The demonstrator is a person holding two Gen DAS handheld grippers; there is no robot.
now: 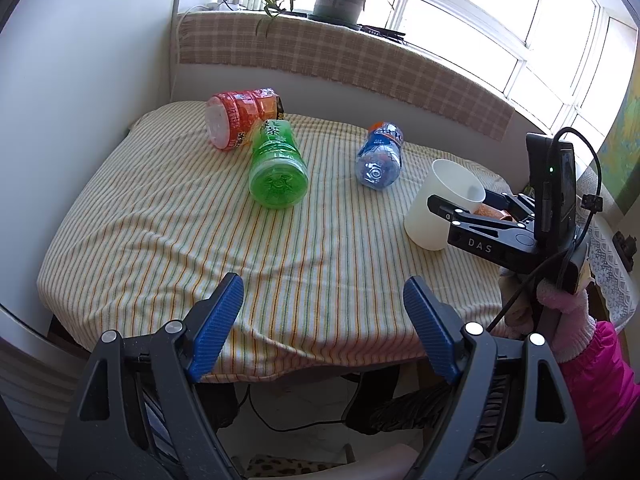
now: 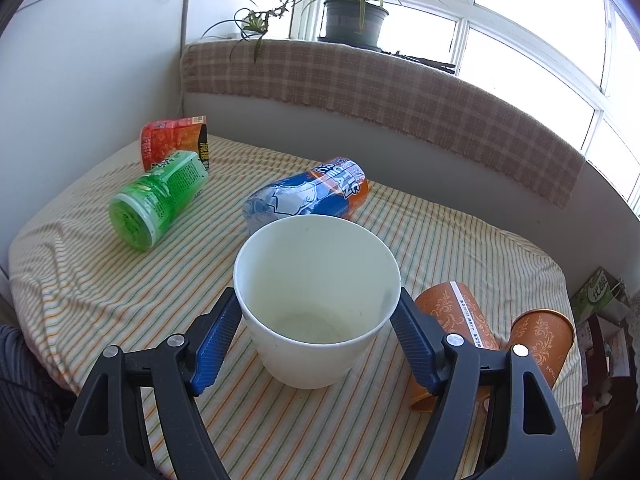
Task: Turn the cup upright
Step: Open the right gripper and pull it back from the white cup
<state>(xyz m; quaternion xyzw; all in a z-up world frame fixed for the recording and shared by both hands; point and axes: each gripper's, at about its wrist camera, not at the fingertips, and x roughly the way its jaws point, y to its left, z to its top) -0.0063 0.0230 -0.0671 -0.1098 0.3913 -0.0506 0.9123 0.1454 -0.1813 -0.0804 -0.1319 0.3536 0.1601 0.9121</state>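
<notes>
Sunlit window and striped cloth frame the counter (image 1: 120, 216): the left gripper (image 1: 324, 320) hangs back, jaws spread on nothing, while the white cup (image 2: 316, 300) stands mouth-up squarely between the right gripper (image 2: 316, 344) jaws, which flank its sides, seemingly touching; orange cups (image 2: 460, 320) lie just right.

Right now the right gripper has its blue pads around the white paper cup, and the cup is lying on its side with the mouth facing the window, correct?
Not quite. The right gripper does bracket the white paper cup, but the cup stands upright on the striped tablecloth, mouth up, as the right wrist view shows.
</notes>
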